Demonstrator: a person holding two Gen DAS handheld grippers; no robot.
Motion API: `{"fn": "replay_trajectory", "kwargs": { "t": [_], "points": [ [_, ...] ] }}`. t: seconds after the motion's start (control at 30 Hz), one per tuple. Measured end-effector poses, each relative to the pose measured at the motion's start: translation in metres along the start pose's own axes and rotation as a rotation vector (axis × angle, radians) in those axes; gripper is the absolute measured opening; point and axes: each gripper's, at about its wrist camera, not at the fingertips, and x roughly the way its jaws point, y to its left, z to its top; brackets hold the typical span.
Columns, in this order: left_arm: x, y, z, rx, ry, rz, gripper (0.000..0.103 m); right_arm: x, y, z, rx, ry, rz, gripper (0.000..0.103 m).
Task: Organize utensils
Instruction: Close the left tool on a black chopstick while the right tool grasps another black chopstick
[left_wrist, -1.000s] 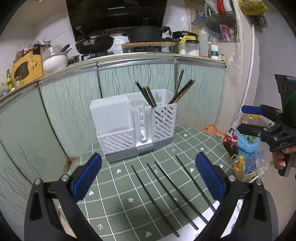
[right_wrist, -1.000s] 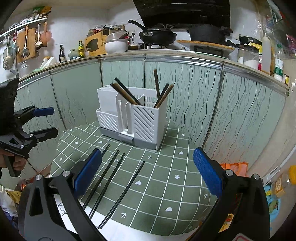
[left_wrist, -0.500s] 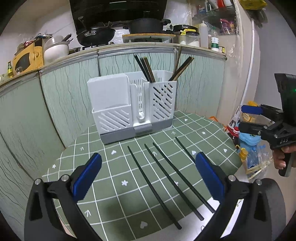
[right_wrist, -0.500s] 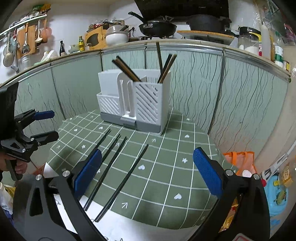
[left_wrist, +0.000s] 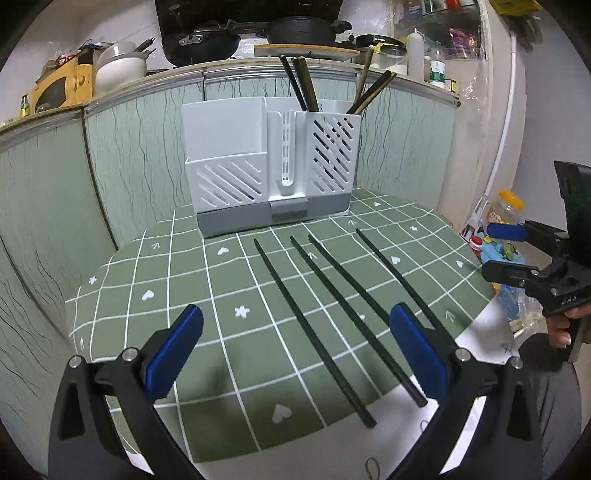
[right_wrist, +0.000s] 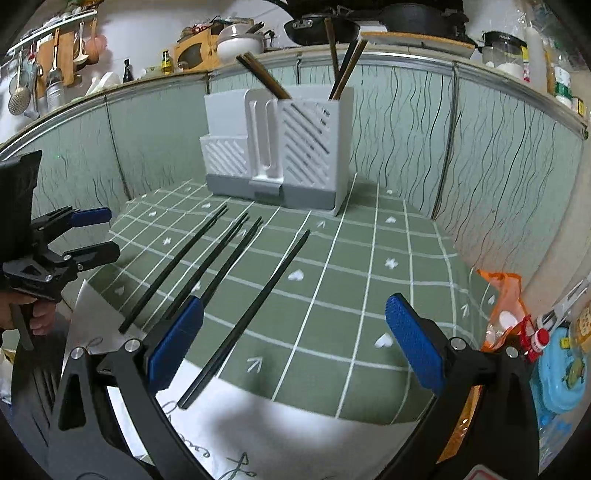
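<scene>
Several black chopsticks (left_wrist: 314, 328) lie side by side on the green checked mat (left_wrist: 207, 280); they also show in the right wrist view (right_wrist: 243, 314). A white slotted utensil holder (left_wrist: 273, 166) stands at the mat's back and holds several brown chopsticks (left_wrist: 306, 85); it shows in the right wrist view too (right_wrist: 280, 147). My left gripper (left_wrist: 295, 350) is open and empty, low over the mat's near edge. My right gripper (right_wrist: 291, 339) is open and empty, above the near ends of the chopsticks.
Green patterned cabinet panels (left_wrist: 129, 147) close in behind and beside the table. A counter above carries pans and jars (left_wrist: 295, 29). Bottles and bags (right_wrist: 535, 332) crowd the floor to the right. A white cloth (right_wrist: 277, 424) covers the table's front edge.
Both grippers have dropped lower and closer to the mat, so the holder and chopsticks sit higher and larger in view. Both stay open and empty.
</scene>
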Motion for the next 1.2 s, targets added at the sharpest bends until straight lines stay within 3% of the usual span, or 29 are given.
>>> {"fn": "replay_trajectory", "kwargs": {
  "t": [0.47,0.83,0.97,1.1,1.2],
  "points": [
    [0.008,-0.011,-0.033,0.016,0.043,0.004,0.098,0.019,0.025,-0.031,-0.035,0.064,0.013,0.095],
    [0.017,-0.027,-0.047,0.041,0.076,0.069,0.097,0.030,0.034,-0.044,-0.028,0.096,-0.001,0.094],
    [0.023,-0.027,-0.051,0.016,0.103,0.082,0.085,0.034,0.038,-0.046,-0.034,0.101,-0.019,0.091],
    [0.025,-0.027,-0.056,-0.004,0.106,0.110,0.079,0.037,0.040,-0.050,-0.019,0.098,-0.023,0.087],
    [0.024,-0.031,-0.057,-0.004,0.100,0.119,0.063,0.036,0.042,-0.051,-0.015,0.082,-0.038,0.077]
  ]
}}
